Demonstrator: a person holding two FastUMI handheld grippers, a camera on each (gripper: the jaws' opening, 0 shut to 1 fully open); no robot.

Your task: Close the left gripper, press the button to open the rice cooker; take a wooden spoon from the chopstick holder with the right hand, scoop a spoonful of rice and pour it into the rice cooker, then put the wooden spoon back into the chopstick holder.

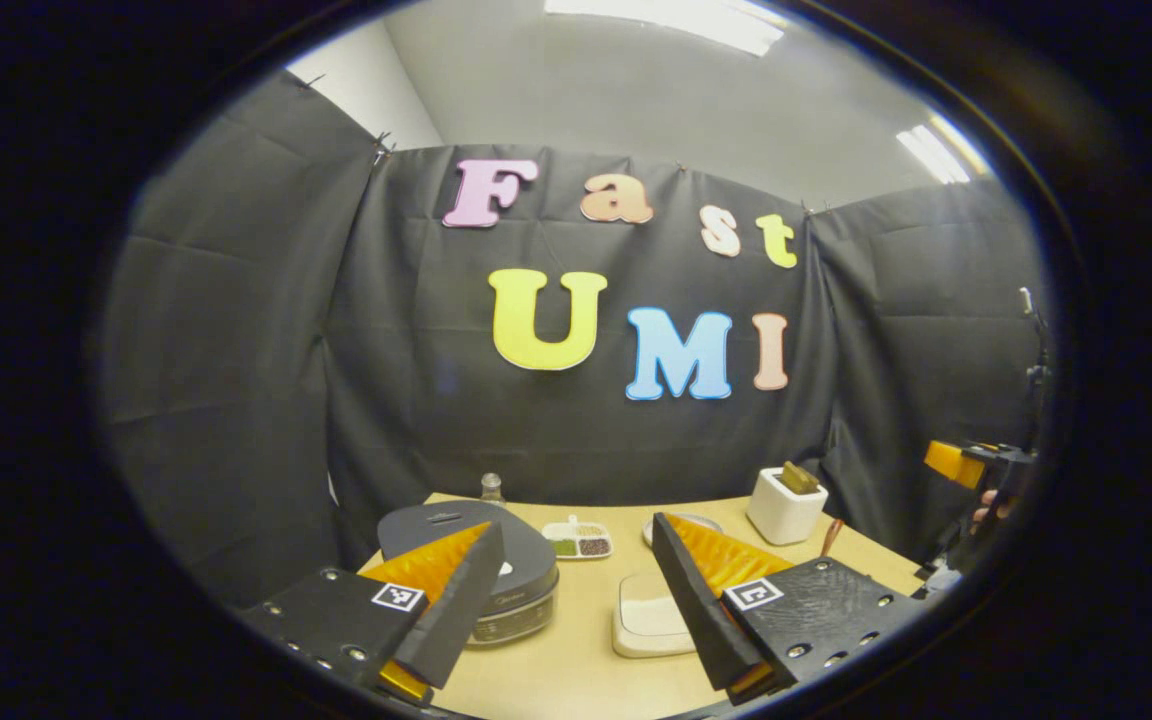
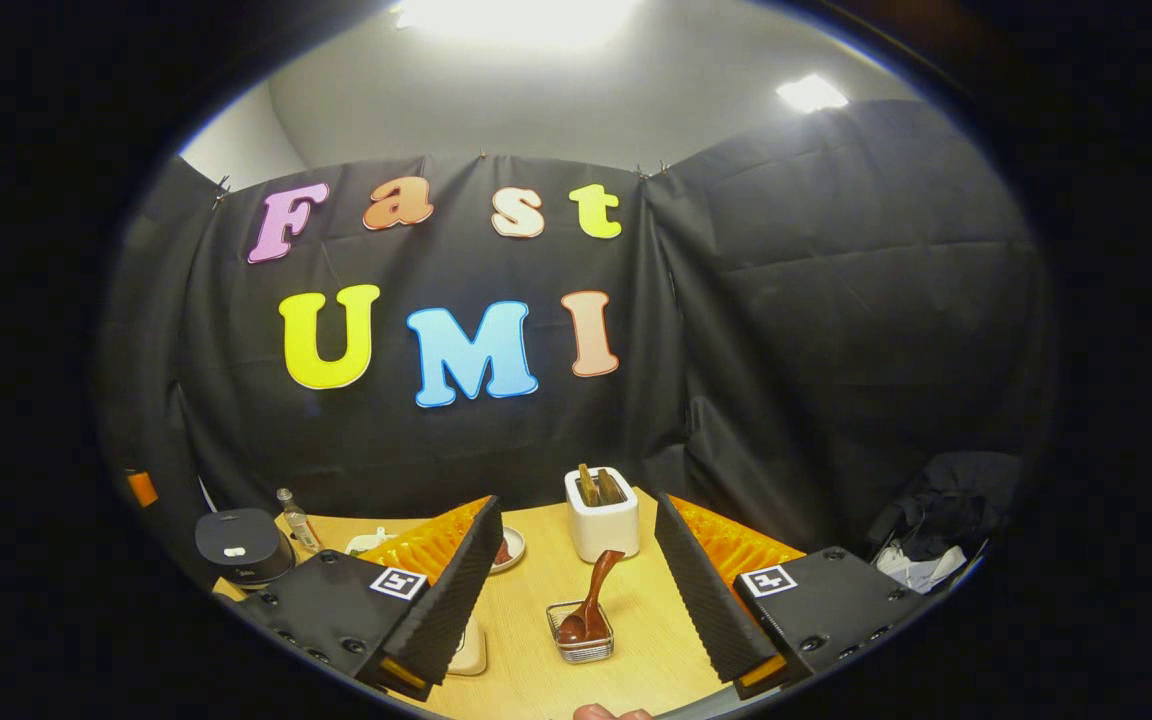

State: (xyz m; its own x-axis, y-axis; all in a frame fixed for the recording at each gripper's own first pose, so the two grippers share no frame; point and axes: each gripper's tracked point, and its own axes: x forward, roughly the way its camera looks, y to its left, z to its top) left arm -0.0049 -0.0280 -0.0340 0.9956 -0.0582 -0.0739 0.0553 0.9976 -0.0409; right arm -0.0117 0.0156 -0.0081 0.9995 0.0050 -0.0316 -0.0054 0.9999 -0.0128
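Above the table, left claw wide open, empty; right claw likewise.

Lit from above by ceiling panels, blown out to white glare in the right gripper view. Dim across the black cloth wall, brighter on the tabletop. Strong fisheye bending at both rims, slightly soft there; centres sharp.

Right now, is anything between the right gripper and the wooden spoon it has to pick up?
Nothing visible. In the right gripper view the spoon leans out of a small wire holder on the table, straight ahead between the open right gripper's fingers. The white box stands behind it, out of the way.
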